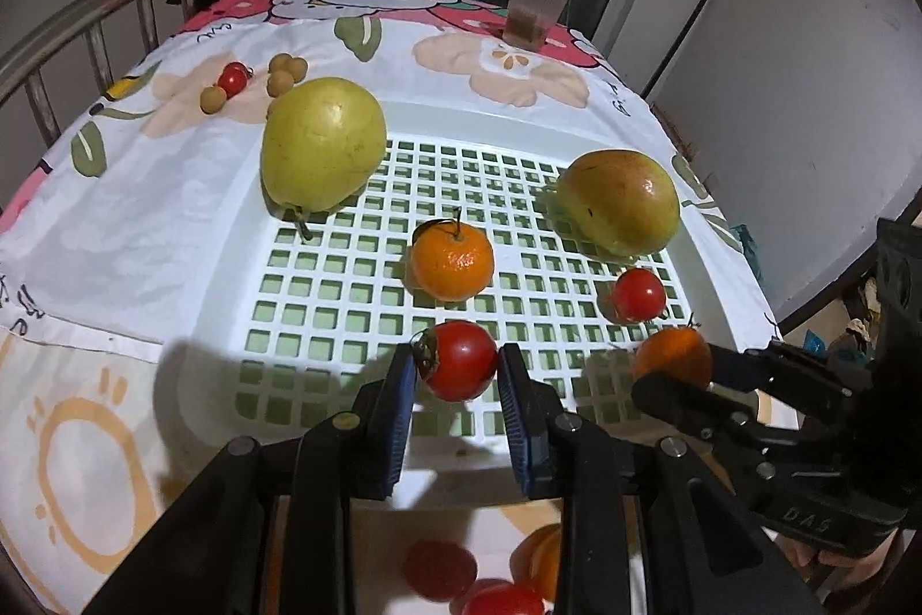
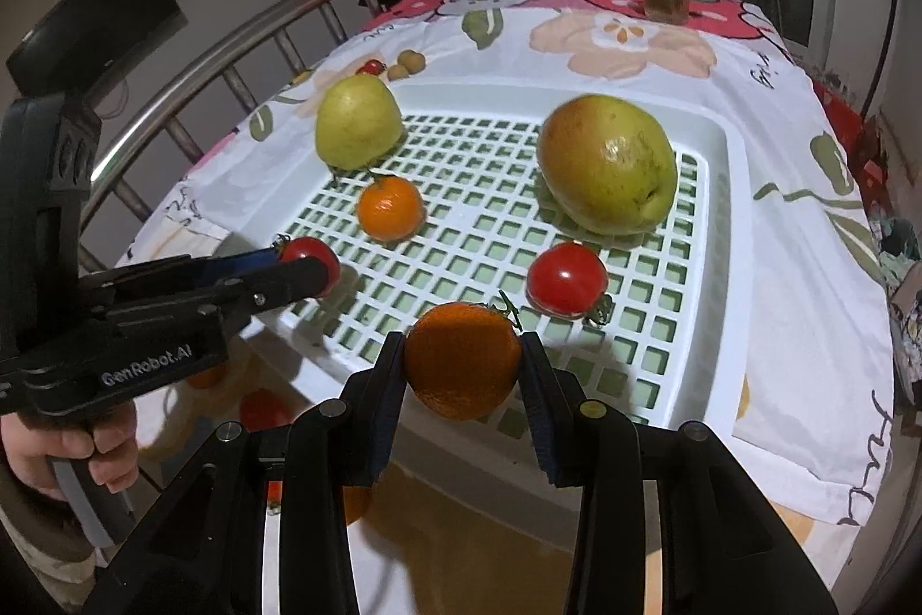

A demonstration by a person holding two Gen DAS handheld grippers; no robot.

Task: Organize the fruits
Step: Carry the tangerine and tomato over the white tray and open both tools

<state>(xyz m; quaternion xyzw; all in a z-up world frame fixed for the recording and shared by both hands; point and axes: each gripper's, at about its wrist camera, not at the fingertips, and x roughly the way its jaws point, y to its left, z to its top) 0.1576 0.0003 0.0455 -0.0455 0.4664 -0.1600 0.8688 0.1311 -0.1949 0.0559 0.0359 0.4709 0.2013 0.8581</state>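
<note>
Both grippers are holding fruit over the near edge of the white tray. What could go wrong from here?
The left gripper pinches a soft red tomato; squeezing harder could bruise it. The right gripper grips a round orange tangerine above the white lattice tray rim; released there, it might roll into the loose red tomato or off.

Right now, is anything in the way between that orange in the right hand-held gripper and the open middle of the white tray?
Nothing visible blocks it. The orange sits between the right hand-held gripper's fingers at the near edge of the white tray. The bare grid lies just ahead; a tomato sits off to the right.
</note>
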